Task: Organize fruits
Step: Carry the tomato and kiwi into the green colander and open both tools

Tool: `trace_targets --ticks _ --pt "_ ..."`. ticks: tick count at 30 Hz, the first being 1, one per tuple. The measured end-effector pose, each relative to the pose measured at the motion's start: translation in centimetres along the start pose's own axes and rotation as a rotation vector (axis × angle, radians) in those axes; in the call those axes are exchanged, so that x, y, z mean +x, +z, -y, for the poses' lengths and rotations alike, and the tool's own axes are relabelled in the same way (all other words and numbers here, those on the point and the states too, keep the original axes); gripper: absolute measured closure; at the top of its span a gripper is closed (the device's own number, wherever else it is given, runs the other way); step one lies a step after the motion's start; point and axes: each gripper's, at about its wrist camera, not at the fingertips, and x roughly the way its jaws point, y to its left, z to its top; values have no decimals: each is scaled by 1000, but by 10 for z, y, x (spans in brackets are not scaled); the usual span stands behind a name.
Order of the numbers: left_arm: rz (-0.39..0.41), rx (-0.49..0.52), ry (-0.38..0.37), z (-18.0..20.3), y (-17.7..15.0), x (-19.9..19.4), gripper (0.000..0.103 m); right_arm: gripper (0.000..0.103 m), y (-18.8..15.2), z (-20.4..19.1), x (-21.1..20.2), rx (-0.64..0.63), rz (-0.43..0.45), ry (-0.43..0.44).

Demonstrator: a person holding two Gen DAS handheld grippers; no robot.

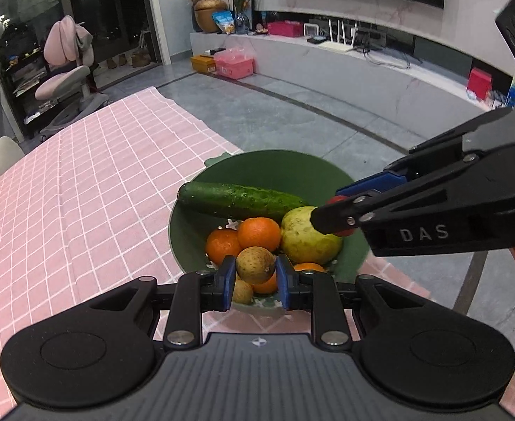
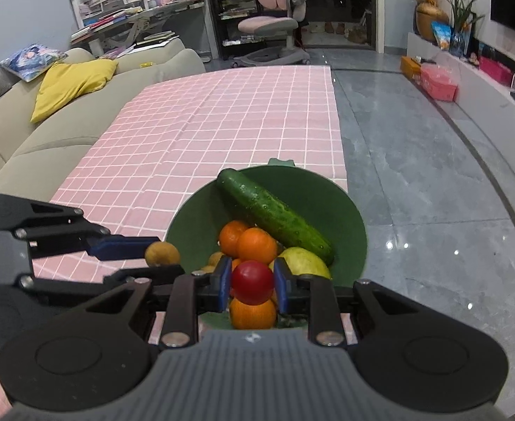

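The left gripper [image 1: 255, 280] is pinching a small round brownish-yellow fruit [image 1: 256, 265] between its two blue pads, the jaws drawn in tight against the fruit's sides. The right gripper [image 2: 252, 282] is likewise clamping a small round glossy red fruit [image 2: 252, 281] between its blue pads. Both held fruits are hanging just over the near rim of the deep green round bowl [image 2: 345, 207], which is the landmark here.

Inside the green bowl, a long dark green bumpy cucumber [image 1: 243, 200] is lying aslant across the far half, one end leaning up against the far wall. Below the cucumber, toward the bowl's middle, several orange tangerines [image 1: 259, 233] are clustering together, and a large pale yellow-green round fruit [image 1: 310, 236] is resting against them on the bowl's right side, touching the cucumber's lower end. More small brownish fruit is showing low in the bowl, partly hidden by the left gripper's fingers.

In the left wrist view the right gripper is reaching in from the right of the bowl, its tip over the pale fruit. The bowl is sitting at the right edge of the pink white-checked tablecloth [image 1: 81, 189], partly overhanging it. To the left of and beyond the bowl the cloth is lying bare and wide; to the right of the bowl, grey tiled floor [image 2: 433, 182] is showing.
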Motion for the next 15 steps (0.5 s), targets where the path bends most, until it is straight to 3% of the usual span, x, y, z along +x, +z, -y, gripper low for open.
trace_targets --ticks 15 --pt "-92 92 7 -9 -6 47 76 81 -2 3 67 22 -107 39"
